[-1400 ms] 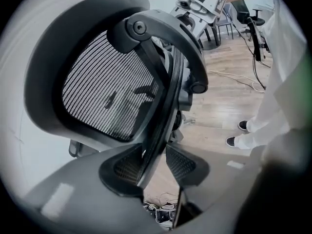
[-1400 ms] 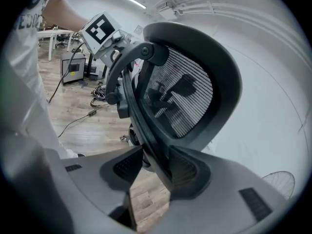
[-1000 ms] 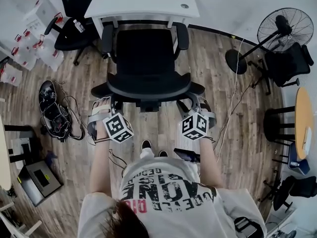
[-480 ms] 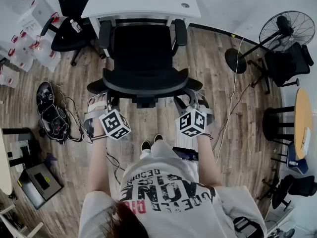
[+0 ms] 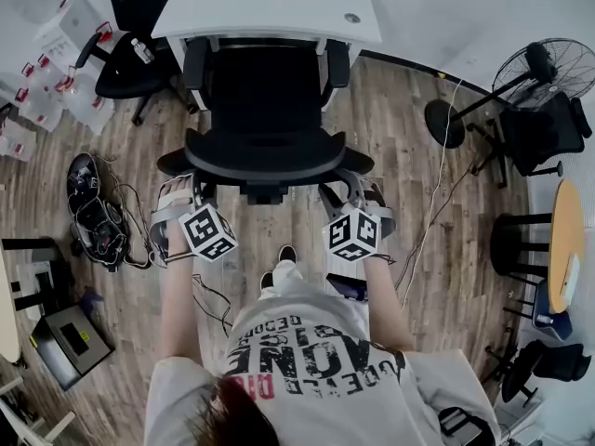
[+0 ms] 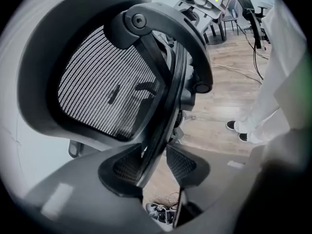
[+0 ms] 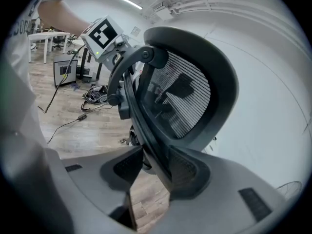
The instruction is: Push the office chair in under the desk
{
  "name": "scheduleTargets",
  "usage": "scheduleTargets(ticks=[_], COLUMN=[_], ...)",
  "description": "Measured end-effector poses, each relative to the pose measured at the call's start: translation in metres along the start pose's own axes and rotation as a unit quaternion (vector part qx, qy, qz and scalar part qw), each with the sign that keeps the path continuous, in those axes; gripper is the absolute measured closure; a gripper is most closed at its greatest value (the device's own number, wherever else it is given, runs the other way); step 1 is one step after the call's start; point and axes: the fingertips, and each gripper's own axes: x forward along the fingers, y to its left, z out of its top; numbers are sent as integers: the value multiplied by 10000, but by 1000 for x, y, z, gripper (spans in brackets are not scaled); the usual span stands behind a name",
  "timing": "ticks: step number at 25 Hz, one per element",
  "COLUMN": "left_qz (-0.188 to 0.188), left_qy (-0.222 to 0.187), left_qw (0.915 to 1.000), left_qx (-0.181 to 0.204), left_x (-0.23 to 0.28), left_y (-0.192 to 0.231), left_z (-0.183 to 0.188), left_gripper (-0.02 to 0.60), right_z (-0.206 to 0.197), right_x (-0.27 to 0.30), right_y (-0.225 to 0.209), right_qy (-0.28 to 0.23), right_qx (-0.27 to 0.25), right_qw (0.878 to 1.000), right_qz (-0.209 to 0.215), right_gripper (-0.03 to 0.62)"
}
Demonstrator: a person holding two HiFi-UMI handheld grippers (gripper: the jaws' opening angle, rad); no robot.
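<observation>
The black mesh office chair stands with its seat partly beneath the white desk, its armrests at the desk's edge. Its curved backrest faces me. My left gripper is shut on the backrest's left edge, and my right gripper is shut on its right edge. In the left gripper view the backrest frame runs down between the left gripper pads. In the right gripper view the same frame passes between the right gripper pads.
A second black chair stands left of the desk, beside white bins. Cables and gear lie on the wooden floor at the left. A standing fan, stools and a round table are at the right. The person's feet are behind the chair.
The chair has rolled towards the desk, its seat farther beneath the top. Both grippers have gone along with the backrest, and the person has stepped forward.
</observation>
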Motion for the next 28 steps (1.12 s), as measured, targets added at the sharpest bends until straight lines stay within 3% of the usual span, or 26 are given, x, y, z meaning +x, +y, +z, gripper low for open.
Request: scheduleTargets(ticks=[15, 28], left_qz=[142, 45], left_qy=[230, -83], left_qw=[9996, 9999], left_qx=[-48, 45], left_x=[31, 53], left_y=[32, 57], left_z=[-3, -13], left_gripper=[405, 405], right_z=[13, 27], right_x=[30, 57], right_y=[-26, -39], right_qy=[-294, 53], right_qx=[45, 241], right_qw=[9996, 9997], right_qz=[15, -24], right_gripper=[431, 431])
